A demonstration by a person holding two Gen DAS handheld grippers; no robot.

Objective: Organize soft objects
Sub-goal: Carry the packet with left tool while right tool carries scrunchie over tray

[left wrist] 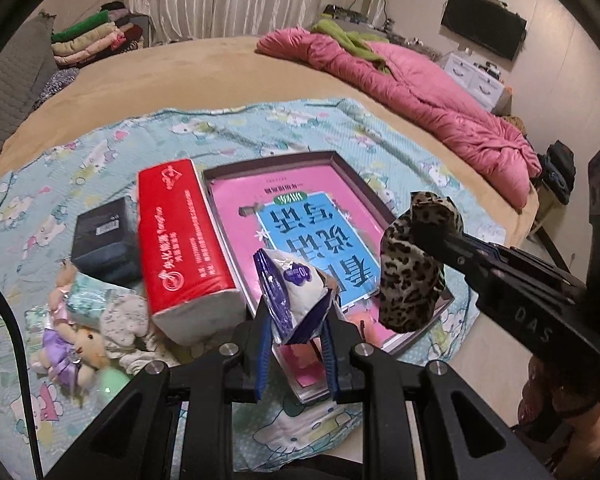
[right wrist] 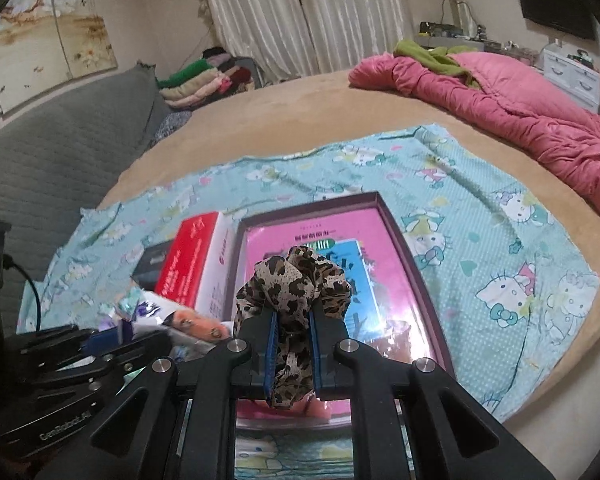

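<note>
Big bed [right wrist: 300, 104] with a teal cartoon-print cloth [right wrist: 480, 216] spread over it. On the cloth, a shallow dark-rimmed box [left wrist: 370, 184] holding a pink-and-blue book [left wrist: 320, 236]. Just left of the box, a red tissue pack [left wrist: 180, 240], then a dark small box [left wrist: 104, 240]; plush toys [left wrist: 74, 340] heaped near the front. Right gripper [right wrist: 292, 344] clamped tight on a leopard-print scrunchie [right wrist: 296, 284], held over the box. Left gripper [left wrist: 296, 340] pinched narrow on a small white-and-purple tissue packet [left wrist: 296, 280], above the box's near edge
</note>
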